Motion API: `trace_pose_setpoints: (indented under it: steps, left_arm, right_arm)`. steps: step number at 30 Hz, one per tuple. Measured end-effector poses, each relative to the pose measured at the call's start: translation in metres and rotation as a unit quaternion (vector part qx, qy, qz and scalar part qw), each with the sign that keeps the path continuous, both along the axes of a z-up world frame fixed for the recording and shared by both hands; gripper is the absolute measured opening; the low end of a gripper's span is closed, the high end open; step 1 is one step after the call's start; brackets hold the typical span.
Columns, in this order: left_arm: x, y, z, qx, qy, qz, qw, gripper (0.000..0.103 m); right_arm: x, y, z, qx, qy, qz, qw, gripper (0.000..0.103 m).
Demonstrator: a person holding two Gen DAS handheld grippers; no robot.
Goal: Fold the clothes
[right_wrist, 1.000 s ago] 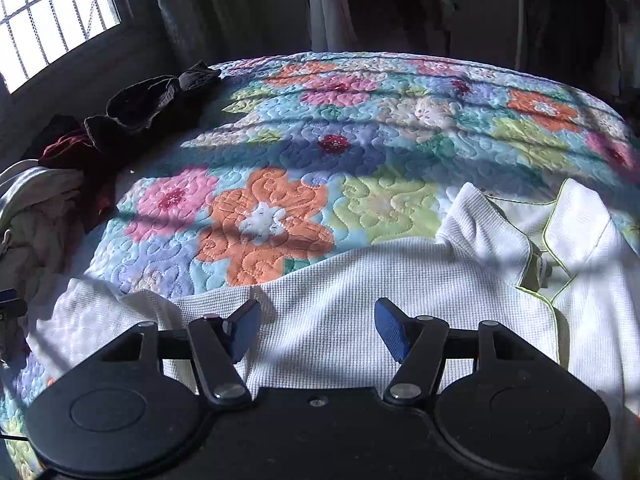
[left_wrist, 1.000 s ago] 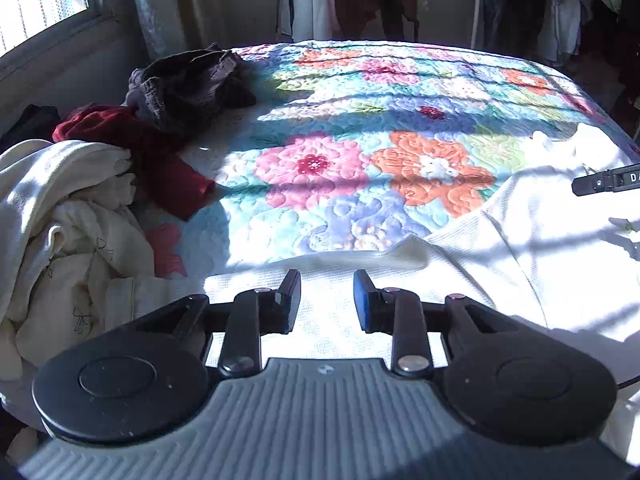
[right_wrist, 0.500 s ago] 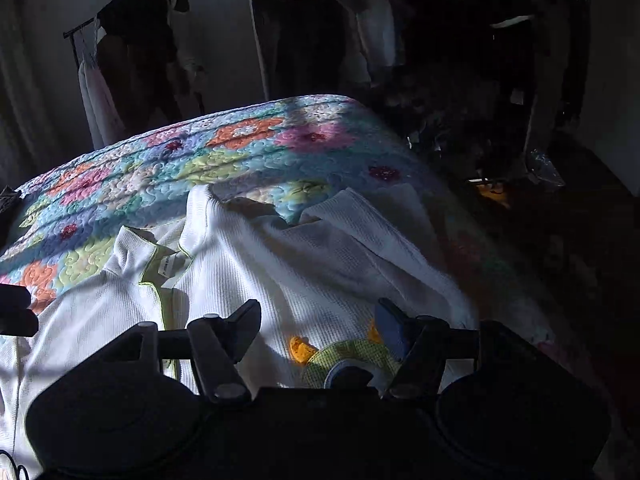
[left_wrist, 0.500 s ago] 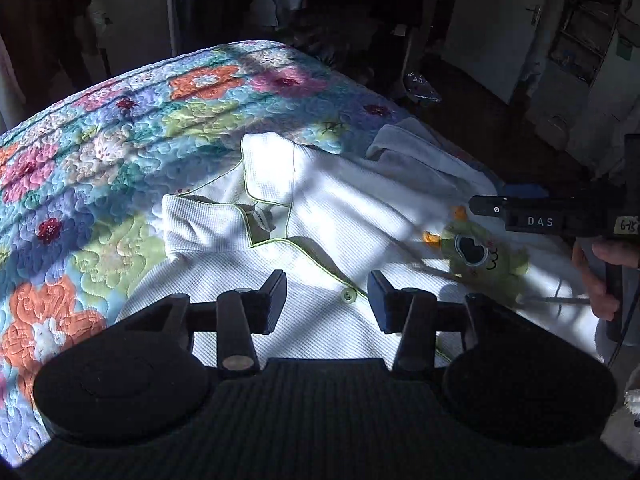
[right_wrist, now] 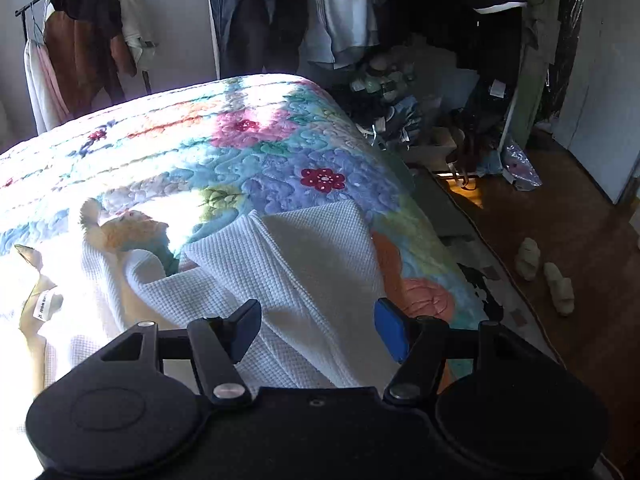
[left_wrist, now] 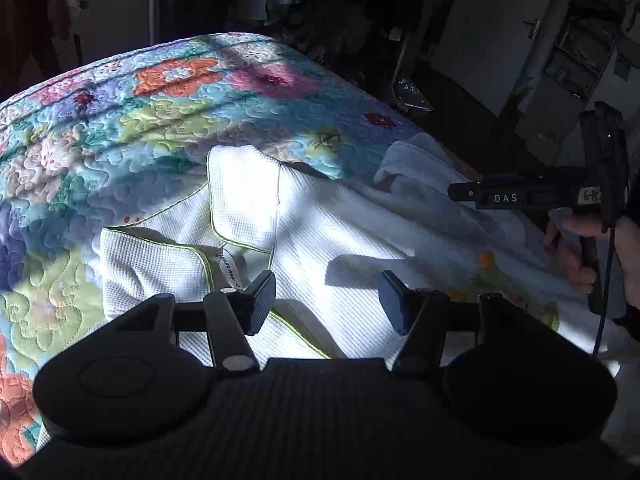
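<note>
A white waffle-knit shirt (left_wrist: 328, 232) with lime-green piping lies spread on a flowered quilt (left_wrist: 160, 120). Its collar and neck label (left_wrist: 228, 270) show just ahead of my left gripper (left_wrist: 326, 300), which hovers over the chest; its jaws are opening, with nothing pinched between them. In the right wrist view my right gripper (right_wrist: 316, 326) stands open above the shirt's sleeve (right_wrist: 320, 248), which lies folded near the quilt's right edge. The right gripper (left_wrist: 464, 192), held by a hand (left_wrist: 576, 252), also appears at the right of the left wrist view.
The bed's edge drops off to the right onto a brown floor (right_wrist: 560, 216) with a pair of pale slippers (right_wrist: 544, 272). Hanging clothes on a rack (right_wrist: 80, 40) and a cluttered pile (right_wrist: 400, 112) stand beyond the bed.
Both grippers swung from the left part of the bed, by the window and clothes pile, to the shirt's collar and right sleeve. The left jaws have widened.
</note>
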State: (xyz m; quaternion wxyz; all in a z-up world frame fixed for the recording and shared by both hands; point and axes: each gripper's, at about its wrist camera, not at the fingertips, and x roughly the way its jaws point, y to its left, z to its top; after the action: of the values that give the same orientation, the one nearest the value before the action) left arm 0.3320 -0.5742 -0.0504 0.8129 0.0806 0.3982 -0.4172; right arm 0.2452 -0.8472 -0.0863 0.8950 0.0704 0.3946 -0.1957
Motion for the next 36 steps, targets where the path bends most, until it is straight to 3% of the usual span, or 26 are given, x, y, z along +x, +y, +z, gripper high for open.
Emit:
trace_pose_setpoints:
  steps: [1,2,3,11,17,23,24,27,29,31,32,34,36]
  left_arm:
    - [0.006,-0.002,-0.004,-0.002,0.003,0.004,1.0000,0.056]
    - [0.012,-0.004,-0.007,-0.005,0.007,0.010,0.9999,0.056]
    - [0.019,-0.006,-0.011,-0.009,0.010,0.016,0.9998,0.056]
    - [0.037,-0.004,-0.027,-0.006,0.013,0.049,0.9987,0.056]
    - [0.028,-0.008,-0.030,-0.004,0.002,0.063,0.9980,0.056]
    - [0.019,-0.016,-0.031,0.017,-0.026,0.063,0.9975,0.056]
    - [0.019,-0.016,-0.032,0.019,-0.024,0.065,0.9974,0.057]
    - [0.020,-0.013,-0.035,0.031,-0.017,0.068,0.9970,0.057]
    - [0.020,-0.011,-0.035,0.037,-0.020,0.069,0.9967,0.057]
    - [0.019,-0.010,-0.035,0.039,-0.018,0.066,0.9969,0.057]
    - [0.018,-0.009,-0.034,0.039,-0.016,0.065,0.9970,0.058]
    - [0.017,-0.008,-0.034,0.039,-0.017,0.060,0.9973,0.059]
    - [0.017,-0.008,-0.034,0.039,-0.019,0.056,0.9975,0.062]
  right_arm:
    - [0.007,-0.003,-0.004,-0.005,0.017,0.010,1.000,0.063]
    - [0.011,-0.006,-0.006,-0.007,0.025,0.019,0.999,0.039]
    - [0.013,-0.009,-0.005,-0.005,0.026,0.022,0.999,0.003]
    - [-0.020,-0.045,0.068,-0.051,-0.113,-0.074,0.990,0.005]
    - [-0.063,-0.040,0.087,-0.104,-0.136,-0.105,0.980,0.004]
    - [-0.119,-0.037,0.042,-0.020,-0.084,-0.155,0.984,0.004]
    - [-0.129,-0.030,0.036,-0.030,-0.083,-0.164,0.982,0.004]
    - [-0.143,0.003,0.026,-0.131,-0.068,-0.155,0.977,0.004]
    - [-0.140,0.012,0.019,-0.133,-0.039,-0.135,0.981,0.005]
    - [-0.129,0.010,0.010,-0.085,0.020,-0.103,0.991,0.006]
    - [-0.127,0.008,0.010,-0.059,0.035,-0.094,0.993,0.009]
    - [-0.128,0.011,0.023,-0.045,-0.006,-0.093,0.995,0.018]
    - [-0.127,0.013,0.040,-0.023,-0.056,-0.075,0.995,0.042]
